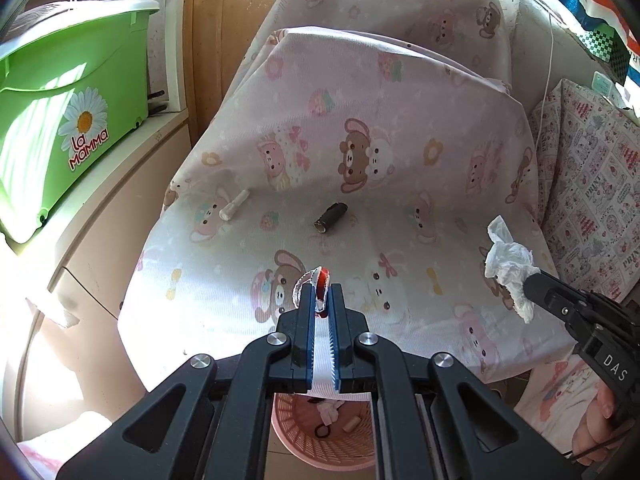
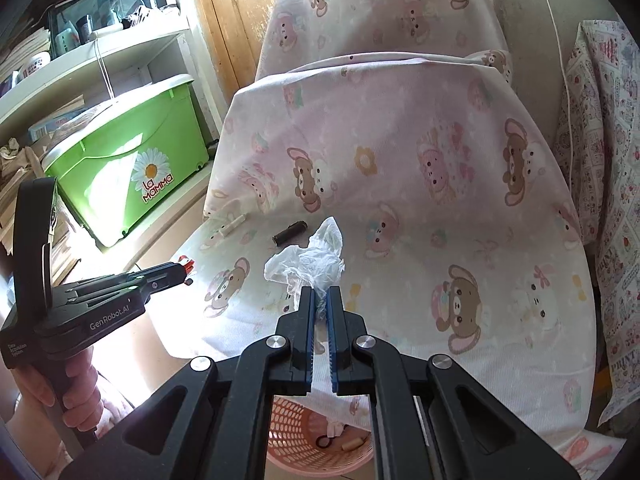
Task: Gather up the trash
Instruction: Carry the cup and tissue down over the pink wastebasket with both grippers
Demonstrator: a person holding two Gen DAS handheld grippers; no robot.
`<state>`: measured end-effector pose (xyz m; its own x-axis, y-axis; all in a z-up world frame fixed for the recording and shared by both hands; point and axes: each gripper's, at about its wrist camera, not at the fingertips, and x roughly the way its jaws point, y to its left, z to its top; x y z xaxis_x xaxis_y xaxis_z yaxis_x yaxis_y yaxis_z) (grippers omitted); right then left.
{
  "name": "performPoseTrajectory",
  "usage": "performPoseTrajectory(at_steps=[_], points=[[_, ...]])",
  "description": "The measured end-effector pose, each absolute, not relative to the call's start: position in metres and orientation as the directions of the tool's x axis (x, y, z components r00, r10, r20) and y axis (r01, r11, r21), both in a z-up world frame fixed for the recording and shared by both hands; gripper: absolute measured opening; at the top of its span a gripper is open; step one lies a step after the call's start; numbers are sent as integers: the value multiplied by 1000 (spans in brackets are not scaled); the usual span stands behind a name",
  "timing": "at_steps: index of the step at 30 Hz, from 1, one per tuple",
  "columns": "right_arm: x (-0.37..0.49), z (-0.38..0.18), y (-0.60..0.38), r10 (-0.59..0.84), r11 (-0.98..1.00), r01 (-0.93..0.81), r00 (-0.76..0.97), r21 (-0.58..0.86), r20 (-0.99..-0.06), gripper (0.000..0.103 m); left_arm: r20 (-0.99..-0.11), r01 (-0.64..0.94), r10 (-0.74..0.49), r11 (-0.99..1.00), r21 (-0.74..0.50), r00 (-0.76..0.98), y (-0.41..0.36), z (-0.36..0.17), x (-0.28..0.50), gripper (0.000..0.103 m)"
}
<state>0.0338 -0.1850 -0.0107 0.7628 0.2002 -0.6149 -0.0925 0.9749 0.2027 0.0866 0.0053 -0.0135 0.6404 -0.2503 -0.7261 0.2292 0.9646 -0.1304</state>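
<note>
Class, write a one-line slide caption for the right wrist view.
Right gripper clamps crumpled tissue above pink basket; black tube remains on the bear-print sheet.

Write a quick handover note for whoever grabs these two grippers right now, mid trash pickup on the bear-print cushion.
Left gripper: shut on a small red and white wrapper.
Right gripper: shut on a crumpled white tissue.
Pink basket sits on the floor below both grippers, a few scraps already inside.
Done: both pieces lifted off the cushion.
Left: drop both into the basket, then fetch the dark tube and the white stick lying on the cushion.
</note>
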Motion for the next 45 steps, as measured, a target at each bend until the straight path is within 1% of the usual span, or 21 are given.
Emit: performPoseTrajectory(at_steps=[5,11,17,25,30,35,38,40,43,45], points=[[22,-15,-172,173,983,-90,742,160,-648,7,-750,242,-272,958,-152,603,3,-23,70,6],[12,-20,-164,183,982,-102,726,160,-662,7,-790,262,-292,950,-173,539,-7,-36,65,6],[3,-25,-151,202,979,-136,709,150,-675,7,-808,254,-367,927,-277,460,0,-45,65,6],[-4,-40,-140,239,971,-171,652,168,-720,7,-855,242,-333,937,-252,397,-2,-66,56,6],[-3,-56,-134,257,966,-183,599,183,-759,7,-890,230,-283,950,-210,358,-3,-82,57,6],[0,-77,-126,266,962,-201,532,185,-804,7,-923,200,-272,954,-222,273,0,-106,60,7],[2,-90,-122,271,960,-205,488,193,-830,7,-946,174,-261,958,-228,193,2,-128,65,7],[2,-97,-121,273,958,-211,473,193,-838,7,-952,135,-265,960,-246,154,6,-142,68,7],[4,-111,-121,248,964,-203,454,172,-855,7,-960,111,-251,965,-238,125,9,-157,71,7],[8,-125,-121,234,968,-190,432,166,-871,7,-958,88,-268,962,-259,105,10,-167,75,7]])
